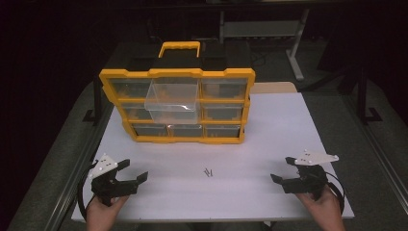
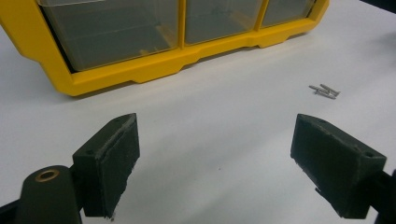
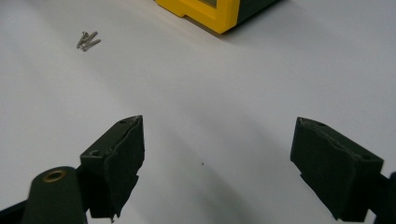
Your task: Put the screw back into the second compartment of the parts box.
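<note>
Both hands rest near: left gripper (image 1: 130, 175) and right gripper (image 1: 281, 169), jaws spread, empty. Between them on the tabletop (image 1: 269, 139) lie tiny screws (image 1: 208, 172): light, stiff, slippery; pinch across shafts.

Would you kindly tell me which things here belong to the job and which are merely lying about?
Job:
- screws, loose between the grippers
- clear drawer, pulled out of the organizer
- left gripper and right gripper, both open

Lying about:
- table
- desk frame behind
</note>
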`<action>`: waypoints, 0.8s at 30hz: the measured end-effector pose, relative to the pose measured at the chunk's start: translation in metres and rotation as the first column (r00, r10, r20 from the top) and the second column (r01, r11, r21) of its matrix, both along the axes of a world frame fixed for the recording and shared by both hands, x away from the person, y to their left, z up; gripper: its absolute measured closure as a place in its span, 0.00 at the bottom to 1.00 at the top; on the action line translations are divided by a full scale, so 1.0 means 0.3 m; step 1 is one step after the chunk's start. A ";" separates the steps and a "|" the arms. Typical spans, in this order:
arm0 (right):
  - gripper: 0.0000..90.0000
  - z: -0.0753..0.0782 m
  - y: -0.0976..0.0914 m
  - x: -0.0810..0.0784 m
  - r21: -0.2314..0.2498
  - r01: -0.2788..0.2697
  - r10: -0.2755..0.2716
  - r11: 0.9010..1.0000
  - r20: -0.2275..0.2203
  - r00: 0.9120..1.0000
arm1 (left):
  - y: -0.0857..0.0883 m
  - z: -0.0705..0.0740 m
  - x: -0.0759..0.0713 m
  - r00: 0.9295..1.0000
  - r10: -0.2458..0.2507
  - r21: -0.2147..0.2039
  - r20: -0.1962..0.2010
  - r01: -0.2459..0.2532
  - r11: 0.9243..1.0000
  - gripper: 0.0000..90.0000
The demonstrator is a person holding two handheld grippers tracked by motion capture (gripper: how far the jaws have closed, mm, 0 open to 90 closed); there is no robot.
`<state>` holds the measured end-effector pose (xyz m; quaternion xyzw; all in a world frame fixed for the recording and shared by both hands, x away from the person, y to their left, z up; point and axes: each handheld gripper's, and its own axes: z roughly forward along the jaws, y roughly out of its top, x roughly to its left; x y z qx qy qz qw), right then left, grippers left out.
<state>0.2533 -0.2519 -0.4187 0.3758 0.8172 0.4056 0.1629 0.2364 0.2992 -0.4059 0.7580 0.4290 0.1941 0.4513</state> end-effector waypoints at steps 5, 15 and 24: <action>0.19 0.002 0.007 0.006 0.003 -0.002 0.002 1.000 -0.008 1.000 | 0.008 -0.003 0.002 1.000 0.007 -0.007 -0.002 -0.007 1.000 0.16; 0.23 0.041 0.054 0.001 0.005 -0.021 0.021 1.000 -0.018 1.000 | 0.010 -0.007 0.004 1.000 0.003 0.001 -0.006 -0.003 1.000 0.16; 0.32 0.094 0.187 0.031 -0.010 -0.096 0.095 0.995 -0.068 0.993 | 0.000 -0.007 0.003 1.000 0.007 -0.009 0.001 -0.007 1.000 0.16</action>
